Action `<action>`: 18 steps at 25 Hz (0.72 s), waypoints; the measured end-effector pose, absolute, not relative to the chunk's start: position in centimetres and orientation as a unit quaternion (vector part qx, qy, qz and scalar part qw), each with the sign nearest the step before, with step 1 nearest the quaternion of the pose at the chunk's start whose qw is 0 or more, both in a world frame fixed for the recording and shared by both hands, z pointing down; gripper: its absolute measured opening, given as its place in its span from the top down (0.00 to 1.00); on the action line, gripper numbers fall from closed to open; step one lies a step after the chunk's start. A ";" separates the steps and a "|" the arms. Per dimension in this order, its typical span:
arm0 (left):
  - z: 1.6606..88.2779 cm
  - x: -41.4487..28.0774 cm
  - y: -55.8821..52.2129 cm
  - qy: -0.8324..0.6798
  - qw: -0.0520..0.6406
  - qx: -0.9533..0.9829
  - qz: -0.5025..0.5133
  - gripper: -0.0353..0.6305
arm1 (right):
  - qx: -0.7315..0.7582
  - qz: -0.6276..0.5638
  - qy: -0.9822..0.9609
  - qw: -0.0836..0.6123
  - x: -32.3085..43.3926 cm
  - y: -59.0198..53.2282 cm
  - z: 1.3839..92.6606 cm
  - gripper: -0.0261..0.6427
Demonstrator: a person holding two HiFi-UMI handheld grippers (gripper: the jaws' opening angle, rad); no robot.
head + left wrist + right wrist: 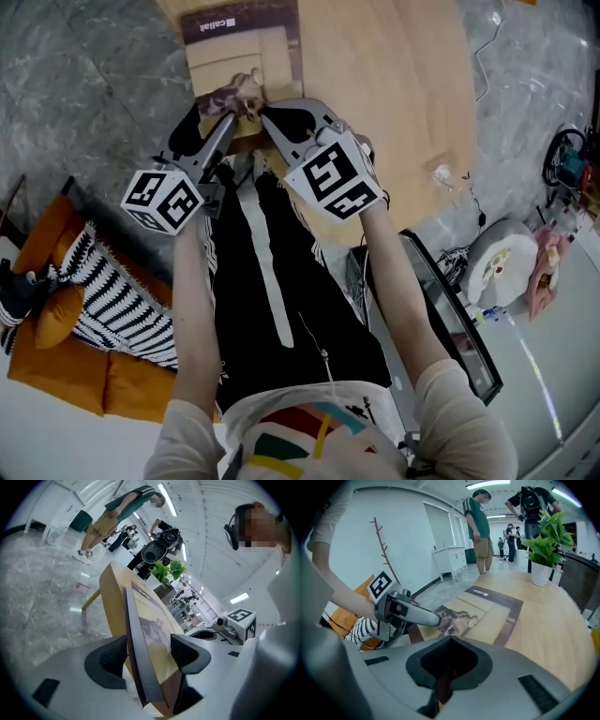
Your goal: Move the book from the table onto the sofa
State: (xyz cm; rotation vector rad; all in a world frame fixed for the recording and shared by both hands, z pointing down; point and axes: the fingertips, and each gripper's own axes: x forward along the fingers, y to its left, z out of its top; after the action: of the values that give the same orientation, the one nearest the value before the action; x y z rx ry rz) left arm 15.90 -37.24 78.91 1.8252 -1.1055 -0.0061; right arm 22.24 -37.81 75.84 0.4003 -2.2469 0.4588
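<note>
The book [242, 47] lay on the wooden tabletop [394, 94] at 12 o'clock in the head view, its near edge toward the person. The left tongs [230, 105] stood spread, that edge between their pads but unpressed. The right tongs [270, 114], just beside them at 3 o'clock, pinched the book's brown border. The orange sofa [56, 366] sat at 8 o'clock.

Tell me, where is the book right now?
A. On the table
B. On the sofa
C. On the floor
A: the book lies flat on the wooden table, while the orange sofa off to the side carries a striped cushion and no book.
</note>
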 end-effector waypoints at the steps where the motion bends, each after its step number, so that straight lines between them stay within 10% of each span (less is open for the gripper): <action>1: 79.2 16.1 -36.9 -0.444 0.496 0.746 -0.013 0.53 | 0.154 0.181 -0.890 0.390 22.2 -37.5 75.7 0.94; 18: 76.7 17.6 -36.5 -0.404 0.561 0.706 -0.154 0.67 | 0.204 0.256 -0.888 0.322 23.1 -36.3 73.1 0.94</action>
State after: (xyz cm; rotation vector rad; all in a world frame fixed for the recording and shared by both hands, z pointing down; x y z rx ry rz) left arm 17.56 -36.52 76.70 1.6640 -0.9529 -0.3623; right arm 23.07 -36.31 73.07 0.5345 -2.3326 0.6732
